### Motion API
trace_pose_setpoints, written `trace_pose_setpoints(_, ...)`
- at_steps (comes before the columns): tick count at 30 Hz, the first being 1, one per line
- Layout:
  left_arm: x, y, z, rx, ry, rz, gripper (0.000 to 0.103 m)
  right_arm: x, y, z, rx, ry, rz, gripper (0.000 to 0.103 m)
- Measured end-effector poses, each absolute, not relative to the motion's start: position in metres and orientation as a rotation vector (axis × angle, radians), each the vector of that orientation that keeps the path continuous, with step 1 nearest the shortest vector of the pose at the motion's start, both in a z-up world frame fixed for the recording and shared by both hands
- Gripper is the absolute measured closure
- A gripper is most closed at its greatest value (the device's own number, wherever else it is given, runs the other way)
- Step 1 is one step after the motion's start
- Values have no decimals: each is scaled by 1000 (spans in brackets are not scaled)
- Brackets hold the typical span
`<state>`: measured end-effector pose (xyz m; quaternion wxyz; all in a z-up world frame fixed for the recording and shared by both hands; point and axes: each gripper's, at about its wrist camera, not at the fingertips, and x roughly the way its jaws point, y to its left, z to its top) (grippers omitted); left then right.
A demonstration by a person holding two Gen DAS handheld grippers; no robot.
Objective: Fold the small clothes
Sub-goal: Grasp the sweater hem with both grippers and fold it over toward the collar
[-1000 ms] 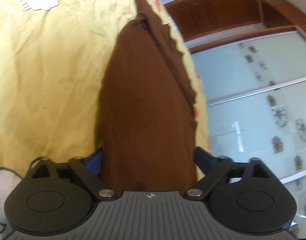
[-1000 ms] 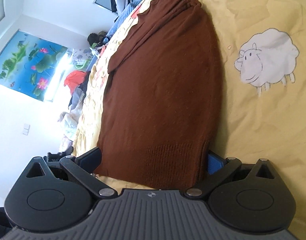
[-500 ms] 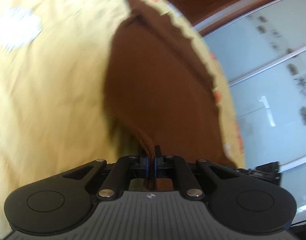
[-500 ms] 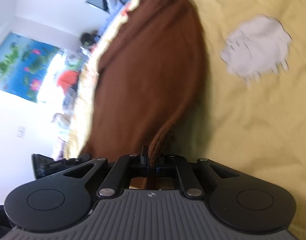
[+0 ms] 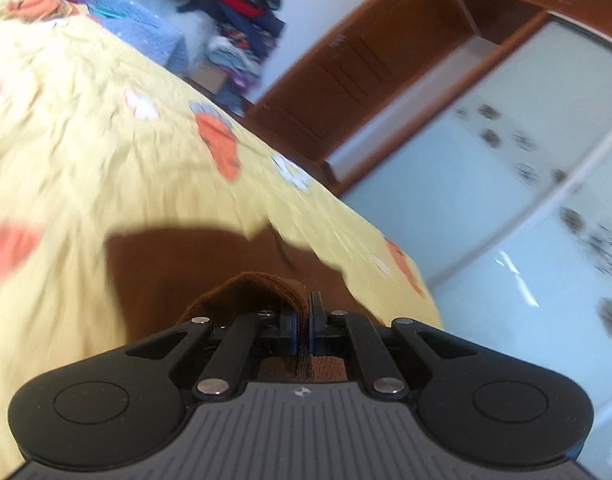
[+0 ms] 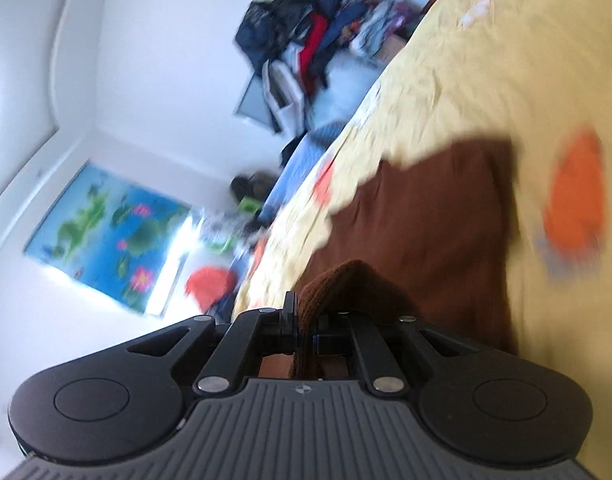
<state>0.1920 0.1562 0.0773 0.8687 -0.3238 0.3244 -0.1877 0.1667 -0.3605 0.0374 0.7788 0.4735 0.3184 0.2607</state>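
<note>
Mid-fold: left gripper (image 5: 303, 322) and right gripper (image 6: 305, 326) each pinch the brown sweater (image 5: 210, 264) hem, lifted over bedspread (image 5: 86, 140); next, lay hem at collar

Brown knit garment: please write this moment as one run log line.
left gripper: shut on brown knit garment | right gripper: shut on it | hem raised above yellow printed bedsheet

I see the brown knit sweater (image 5: 178, 264) lying on the yellow bedspread (image 5: 86, 160), its ribbed hem (image 6: 346, 280) lifted at six o'clock and bunched, the body stretching toward twelve.
</note>
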Motion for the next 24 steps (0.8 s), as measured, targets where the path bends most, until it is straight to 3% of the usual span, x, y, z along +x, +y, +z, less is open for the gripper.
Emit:
trace_pose_setpoints(2, 232, 146, 71, -594, 653, -304, 97, 213, -362, 29, 1040, 688, 520, 90)
trace_pose_setpoints(4, 264, 132, 55, -519, 730, -146, 93, 251, -364, 14, 1075, 665, 446, 76)
trace_pose_setpoints(5, 269, 133, 48, -533, 773, -87, 93, 263, -367, 4, 1085, 673, 400, 61)
trace_pose_setpoints(6, 267, 134, 44, -569, 769, -85, 93, 270, -371, -4, 1097, 685, 338, 22)
trace_pose_setpoints(7, 255, 138, 42, -604, 731, -110, 92, 271, -371, -9, 1105, 677, 273, 7)
trace_pose_setpoints(9, 223, 142, 45, -586, 657, -138, 87, 260, -371, -10, 1085, 624, 294, 9)
trace_pose_setpoints(10, 207, 143, 48, -552, 633, -132, 72, 251, -370, -9, 1067, 613, 330, 9)
trace_pose_setpoints(11, 189, 146, 50, -533, 608, -122, 47, 240, -369, -8, 1039, 615, 358, 9)
trace_pose_setpoints(13, 160, 153, 51, -527, 575, -94, 25, 216, -365, -6, 980, 637, 377, 9)
trace_pose_setpoints(17, 99, 174, 34, -663, 619, -46, 25, 160, -359, -3, 853, 711, 317, 7)
trace_pose_setpoints(24, 48, 162, -4, -918, 638, -88, 25, 84, -354, -12, 902, 725, 290, 3)
